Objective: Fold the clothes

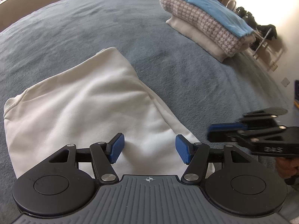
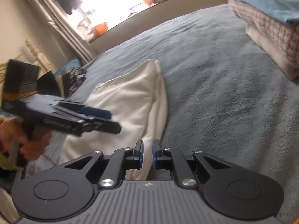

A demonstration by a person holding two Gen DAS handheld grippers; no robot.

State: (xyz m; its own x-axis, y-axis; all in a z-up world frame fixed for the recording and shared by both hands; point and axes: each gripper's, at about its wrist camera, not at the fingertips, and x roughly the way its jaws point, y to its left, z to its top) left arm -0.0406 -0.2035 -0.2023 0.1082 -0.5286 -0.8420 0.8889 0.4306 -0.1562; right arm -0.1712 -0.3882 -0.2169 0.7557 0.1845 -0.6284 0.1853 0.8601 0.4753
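A white folded garment [image 1: 89, 102] lies on the blue-grey bed cover [image 1: 93, 22]. My left gripper [image 1: 148, 148] hovers over its near edge, open, with nothing between the blue pads [image 1: 116, 147]. To the right of the garment and off it, my right gripper [image 1: 213, 132] comes in from the side with nothing hanging from it. In the right wrist view the right gripper [image 2: 147, 153] is shut to a narrow slit above the garment's [image 2: 134, 97] right edge and grips nothing. The left gripper [image 2: 114, 121], blurred, reaches over the garment, held by a hand [image 2: 18, 136].
A stack of folded clothes [image 1: 205, 18], blue on top of a checked piece and a white one, sits at the bed's far right [image 2: 271, 28]. A window [image 2: 119, 1] and curtains lie beyond the bed's left side. Shoes on a rack [image 1: 261, 29] stand by the wall.
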